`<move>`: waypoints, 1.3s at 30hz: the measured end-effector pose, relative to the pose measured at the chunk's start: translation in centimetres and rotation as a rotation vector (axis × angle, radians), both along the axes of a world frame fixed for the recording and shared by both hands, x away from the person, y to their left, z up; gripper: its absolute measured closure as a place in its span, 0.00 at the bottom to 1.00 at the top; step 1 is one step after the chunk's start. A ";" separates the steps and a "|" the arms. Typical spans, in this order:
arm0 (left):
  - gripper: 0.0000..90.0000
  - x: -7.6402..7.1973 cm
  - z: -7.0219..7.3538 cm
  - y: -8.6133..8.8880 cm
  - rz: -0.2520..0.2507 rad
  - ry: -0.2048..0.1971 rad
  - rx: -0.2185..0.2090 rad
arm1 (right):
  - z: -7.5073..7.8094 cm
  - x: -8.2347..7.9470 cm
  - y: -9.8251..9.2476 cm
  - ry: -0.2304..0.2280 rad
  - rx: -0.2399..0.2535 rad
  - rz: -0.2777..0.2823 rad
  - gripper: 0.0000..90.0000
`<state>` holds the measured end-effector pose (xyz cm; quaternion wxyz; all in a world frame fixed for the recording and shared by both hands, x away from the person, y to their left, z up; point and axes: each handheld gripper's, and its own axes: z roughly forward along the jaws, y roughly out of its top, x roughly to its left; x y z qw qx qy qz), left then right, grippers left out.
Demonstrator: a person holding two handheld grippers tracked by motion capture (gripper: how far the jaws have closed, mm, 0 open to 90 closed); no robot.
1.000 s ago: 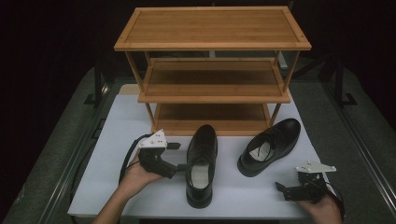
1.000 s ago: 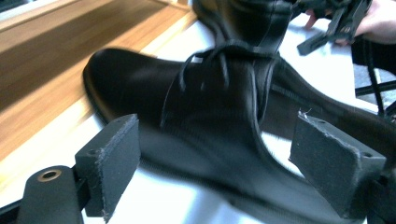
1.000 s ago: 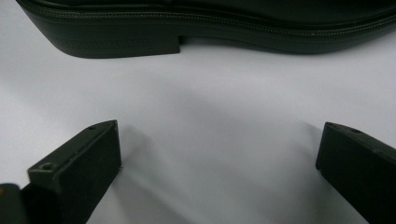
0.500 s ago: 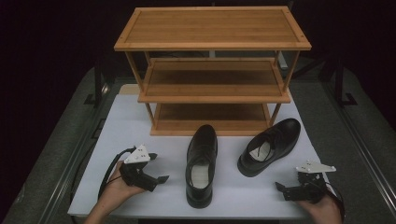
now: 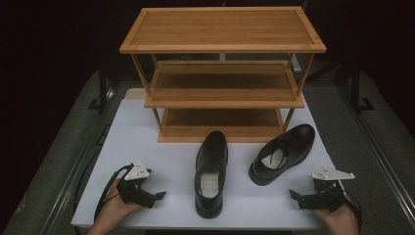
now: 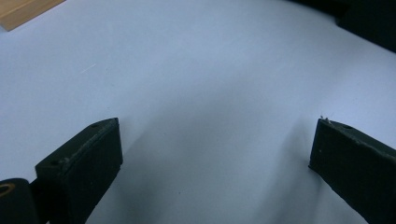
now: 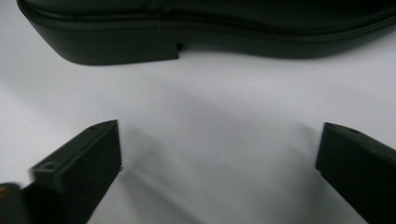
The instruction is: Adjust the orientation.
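Two black leather shoes stand on the white table [image 5: 147, 142]. One shoe [image 5: 211, 171] sits in the middle with its toe toward the rack, and the other [image 5: 284, 152] lies angled to its right. My left gripper [image 5: 157, 197] rests low at the near left, pointing at the middle shoe but apart from it. Its jaws have just been opening and stand wide over bare table [image 6: 217, 140]. My right gripper [image 5: 296, 197] is open at the near right. In the right gripper view its jaws [image 7: 219, 144] frame a black shoe's heel and sole [image 7: 210, 28] a little ahead.
A three-tier wooden shoe rack [image 5: 222, 73] stands at the back of the table, with bare shelves; its corner [image 6: 25, 11] appears in the left gripper view. Dark floor and metal rails flank the table. The table's near edge lies just under both hands.
My left gripper has drawn back from the middle shoe's side, moving left and down toward the near edge. The shoes and the right gripper have not moved.
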<state>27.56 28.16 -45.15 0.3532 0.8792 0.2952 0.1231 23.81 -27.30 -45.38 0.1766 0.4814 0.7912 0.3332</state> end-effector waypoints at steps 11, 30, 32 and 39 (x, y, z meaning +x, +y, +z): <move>0.02 0.0 -0.1 0.0 0.001 0.000 0.001 | 2.8 1.2 -2.6 -0.132 -0.011 -0.085 0.73; 0.02 0.0 -0.1 0.0 0.004 0.005 -0.004 | 4.9 13.8 -7.4 -0.158 0.078 -0.237 1.00; 0.02 0.0 -0.1 0.0 0.004 0.005 -0.004 | 4.7 15.0 -7.8 -0.145 0.075 -0.253 1.00; 0.02 0.0 -0.1 0.0 0.004 0.006 -0.005 | 3.1 17.9 -8.9 -0.078 0.100 -0.249 1.00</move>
